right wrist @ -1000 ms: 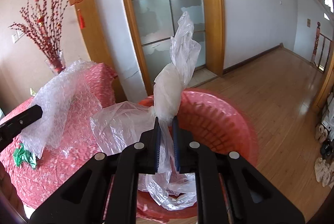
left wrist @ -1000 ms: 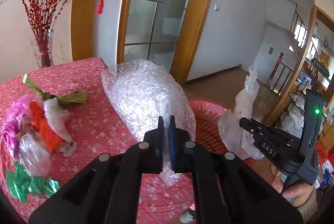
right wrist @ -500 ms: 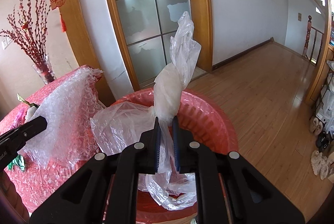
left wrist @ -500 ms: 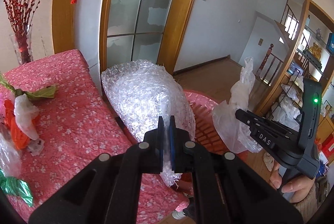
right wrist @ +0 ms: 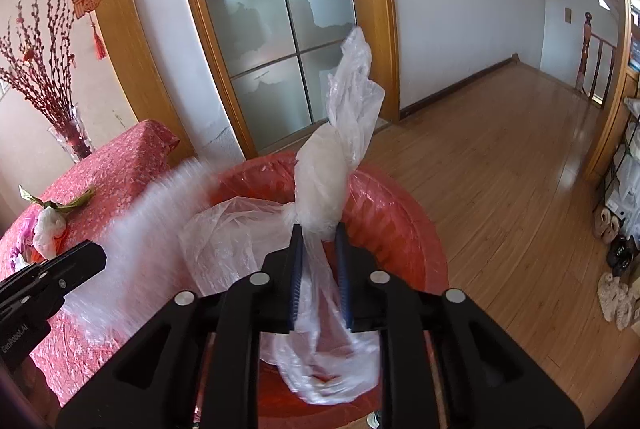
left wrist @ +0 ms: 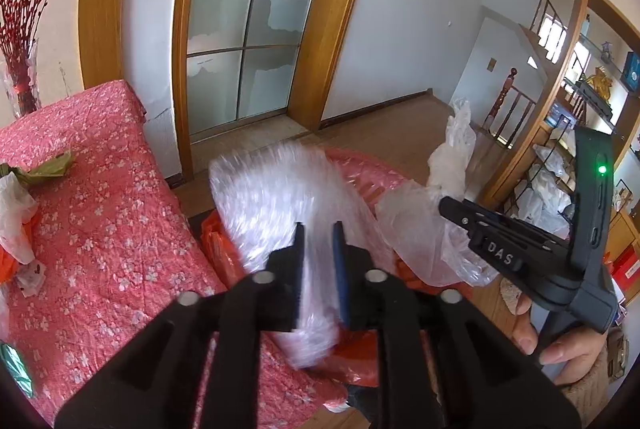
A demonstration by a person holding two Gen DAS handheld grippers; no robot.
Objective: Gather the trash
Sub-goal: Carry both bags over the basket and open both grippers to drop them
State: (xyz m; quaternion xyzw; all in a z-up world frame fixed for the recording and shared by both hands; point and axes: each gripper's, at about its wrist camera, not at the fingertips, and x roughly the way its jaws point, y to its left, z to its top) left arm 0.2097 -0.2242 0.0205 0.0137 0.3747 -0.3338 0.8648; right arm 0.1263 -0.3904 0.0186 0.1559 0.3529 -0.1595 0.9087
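Fingers (left wrist: 301, 261) opening around bubble wrap (left wrist: 280, 197), tilted downward

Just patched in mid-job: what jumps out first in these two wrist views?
Two clear plastic pieces over the red bin: blurred bubble wrap between the left gripper's opening jaws, and a knotted clear plastic bag between the right gripper's opening jaws. Left of the bin, the pink floral tablecloth carries more wrappers.

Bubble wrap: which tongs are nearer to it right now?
Left. The bubble wrap sits between the opening jaws of the left tongs; the right tongs are beside it, opening around the clear plastic bag.
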